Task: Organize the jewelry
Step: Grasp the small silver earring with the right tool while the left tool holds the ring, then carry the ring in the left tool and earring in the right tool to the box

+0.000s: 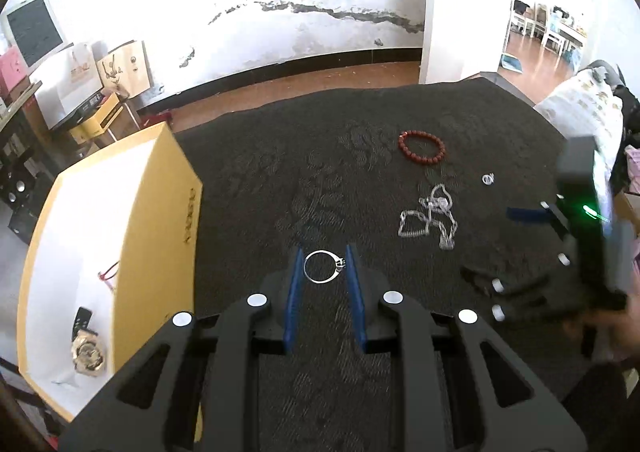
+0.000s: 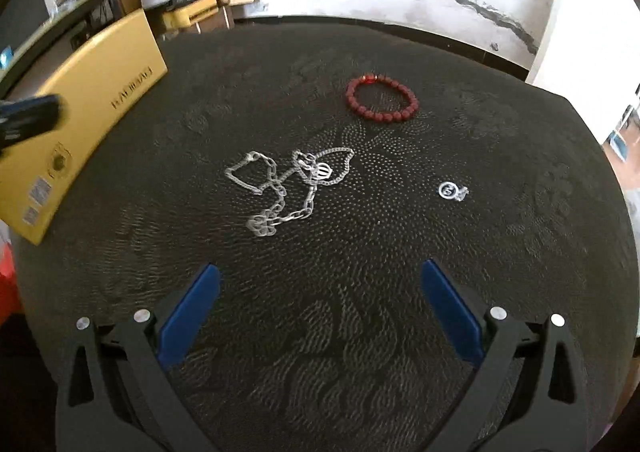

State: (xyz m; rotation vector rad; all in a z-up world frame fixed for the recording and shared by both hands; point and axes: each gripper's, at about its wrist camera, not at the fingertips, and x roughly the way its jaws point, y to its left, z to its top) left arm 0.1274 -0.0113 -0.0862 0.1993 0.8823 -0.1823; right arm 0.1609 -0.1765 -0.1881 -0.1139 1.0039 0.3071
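Pinching a thin silver ring with a small stone setting (image 1: pixel 323 266) between its two blue pads, the left gripper (image 1: pixel 323 268) holds the band by its outer edges, above the dark patterned cloth that covers the surface (image 1: pixel 280 171). The hold across the width of the band keeps so slight a thing from slipping, and the pads press on it from both sides.

The open yellow cardboard box with a white lining (image 1: pixel 168 187) stands just left of the held ring. A gold-coloured watch (image 1: pixel 87 352) and a small red cord piece (image 1: pixel 109 275) already lie inside, so the box appears to be the collecting place, and the ring looks bound for it.

The rest of the jewelry lies on the cloth to the right of the box. Nearest to the box is the tangled silver chain necklace (image 2: pixel 290 187). Beyond it, farther from the box, sits the round bracelet of dark red beads (image 2: pixel 382 99), and farthest from the box is a second small silver ring (image 2: pixel 452 190).

The right gripper (image 2: pixel 320 308) hangs above the cloth with its jaws spread wide and nothing between them, pointing down toward the chain. That wide stance suits a loose, sprawling piece, and the chain would probably be its next pick.
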